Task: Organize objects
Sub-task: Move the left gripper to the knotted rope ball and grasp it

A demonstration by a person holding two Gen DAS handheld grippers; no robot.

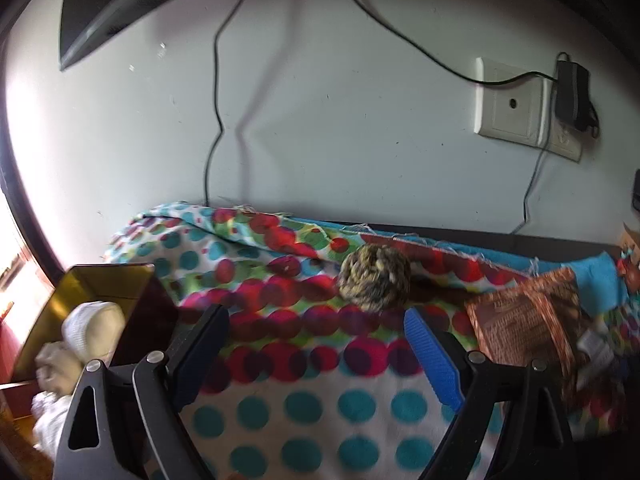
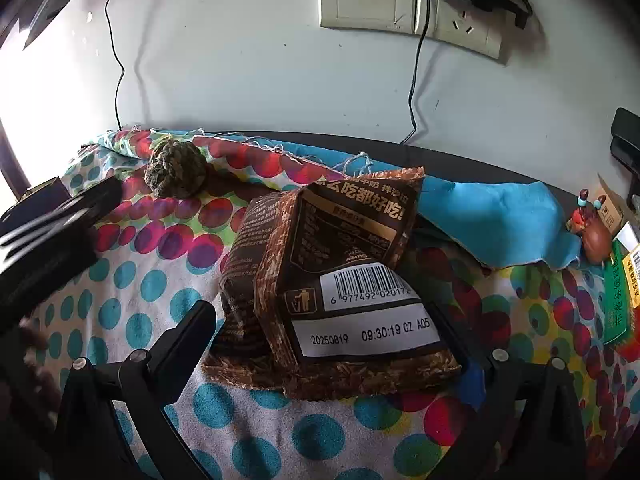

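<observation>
A yellow-green knitted yarn ball [image 1: 374, 278] lies on the dotted cloth [image 1: 304, 412] just beyond my left gripper [image 1: 316, 340], which is open and empty. The ball also shows in the right wrist view [image 2: 176, 175] at the far left. A brown snack packet [image 2: 336, 284] with a barcode lies between the open fingers of my right gripper [image 2: 340, 344]; the jaws stand wide on either side of it. The packet shows at the right in the left wrist view [image 1: 524, 320]. A gold-lined box [image 1: 80, 312] at the left holds pale balls [image 1: 94, 330].
A wall with a socket plate [image 1: 510, 100], a plugged adapter [image 1: 574, 94] and hanging cables stands behind the table. A blue cloth [image 2: 492, 224], a small crab figure [image 2: 592, 232] and a green packet [image 2: 618, 304] lie at the right. My left gripper shows at the left [image 2: 52, 232].
</observation>
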